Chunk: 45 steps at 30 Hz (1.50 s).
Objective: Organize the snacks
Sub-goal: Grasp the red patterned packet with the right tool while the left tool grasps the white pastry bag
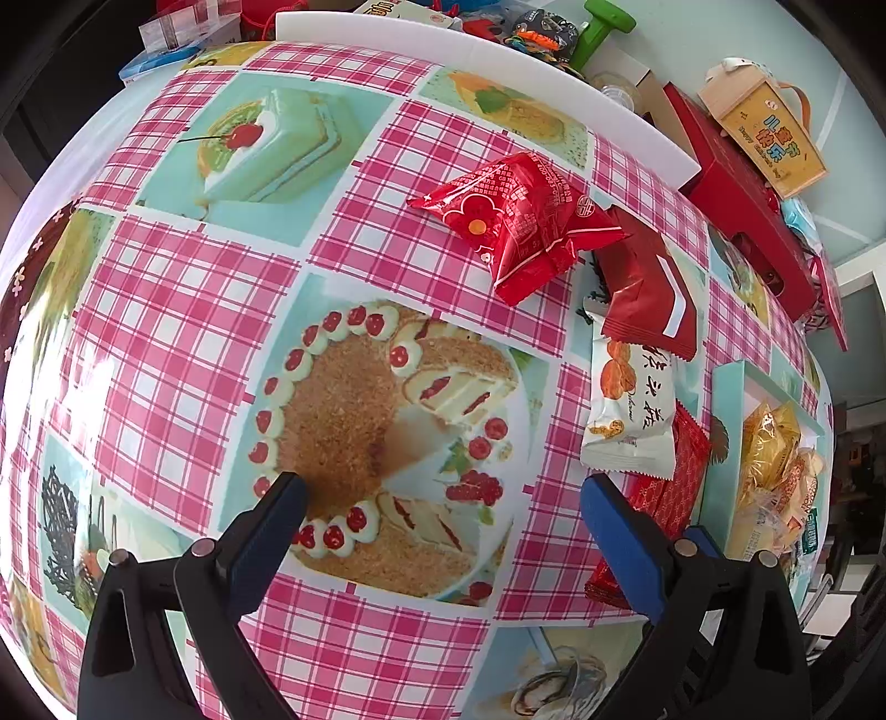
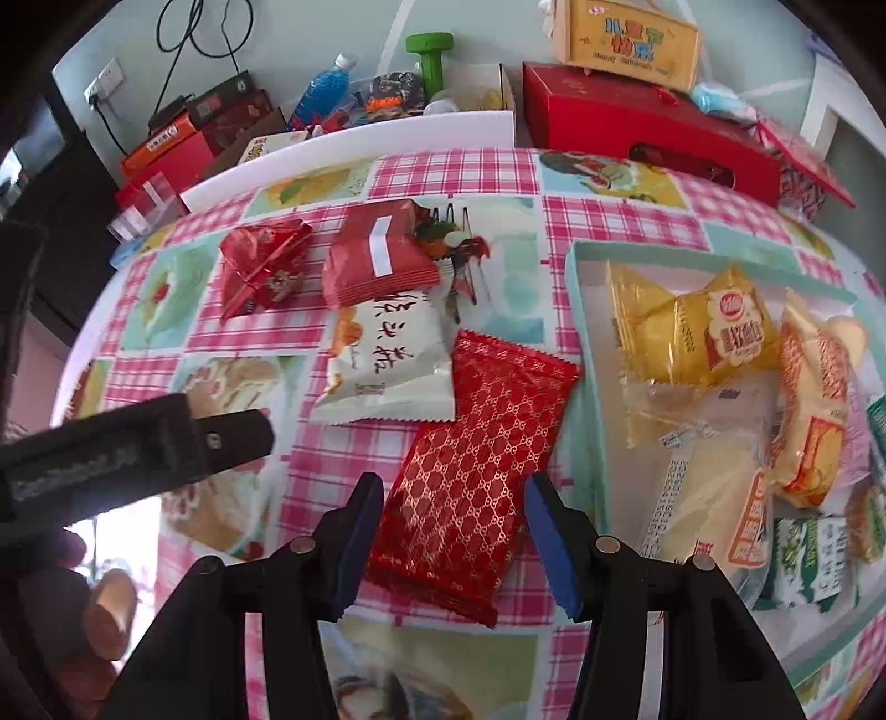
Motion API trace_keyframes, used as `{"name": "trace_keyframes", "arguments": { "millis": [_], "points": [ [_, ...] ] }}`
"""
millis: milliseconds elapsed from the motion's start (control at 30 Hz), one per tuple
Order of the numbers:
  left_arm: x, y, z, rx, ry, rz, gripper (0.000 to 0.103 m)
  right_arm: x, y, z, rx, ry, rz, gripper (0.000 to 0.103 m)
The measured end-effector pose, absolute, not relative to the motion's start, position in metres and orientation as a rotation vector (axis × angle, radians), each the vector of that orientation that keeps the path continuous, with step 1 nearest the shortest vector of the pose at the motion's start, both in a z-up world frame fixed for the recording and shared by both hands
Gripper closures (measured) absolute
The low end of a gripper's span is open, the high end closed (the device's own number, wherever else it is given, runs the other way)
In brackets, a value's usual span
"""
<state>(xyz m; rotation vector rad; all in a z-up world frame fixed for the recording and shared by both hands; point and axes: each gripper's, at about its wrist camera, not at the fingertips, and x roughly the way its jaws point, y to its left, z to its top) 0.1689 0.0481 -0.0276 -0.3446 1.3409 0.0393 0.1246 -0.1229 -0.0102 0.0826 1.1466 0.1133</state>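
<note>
Several snack packets lie on the checked tablecloth. In the right wrist view my right gripper (image 2: 454, 520) is open, its jaws on either side of a red gold-patterned packet (image 2: 470, 465) that lies flat. Behind it are a white packet with black script (image 2: 387, 360), a dark red packet with a white stripe (image 2: 376, 255) and a shiny red packet (image 2: 260, 271). A pale blue tray (image 2: 581, 310) at the right holds several yellow and green snacks. My left gripper (image 1: 443, 498) is open and empty over the cloth, left of the packets (image 1: 631, 410).
A white foam board (image 2: 354, 149) edges the cloth at the back. Behind it stand red gift boxes (image 2: 637, 122), a yellow carton (image 2: 626, 44), a green dumbbell (image 2: 432, 55), a blue bottle (image 2: 321, 88) and cables. The left gripper's body (image 2: 138, 443) reaches in at the left.
</note>
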Motion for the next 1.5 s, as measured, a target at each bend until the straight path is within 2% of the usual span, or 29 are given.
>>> {"name": "trace_keyframes", "arguments": {
  "millis": [267, 433, 767, 1133, 1500],
  "points": [
    [0.169, 0.049, -0.028, -0.344, 1.341, 0.039, 0.004, 0.126, -0.129, -0.013, 0.108, 1.169, 0.056, 0.046],
    [0.168, 0.048, -0.028, -0.342, 1.341, 0.039, 0.004, 0.129, -0.121, -0.019, 0.069, 1.167, 0.044, 0.037],
    [0.17, 0.048, -0.029, -0.324, 1.343, 0.04, 0.004, 0.129, -0.112, -0.025, 0.011, 1.152, 0.016, 0.037],
    [0.169, 0.046, -0.03, -0.31, 1.341, 0.033, 0.004, 0.129, -0.119, -0.023, 0.042, 1.14, -0.005, 0.053],
    [0.171, 0.038, -0.023, -0.302, 1.331, 0.01, 0.004, 0.128, -0.129, -0.011, 0.073, 1.111, -0.004, 0.057]
  ]
}}
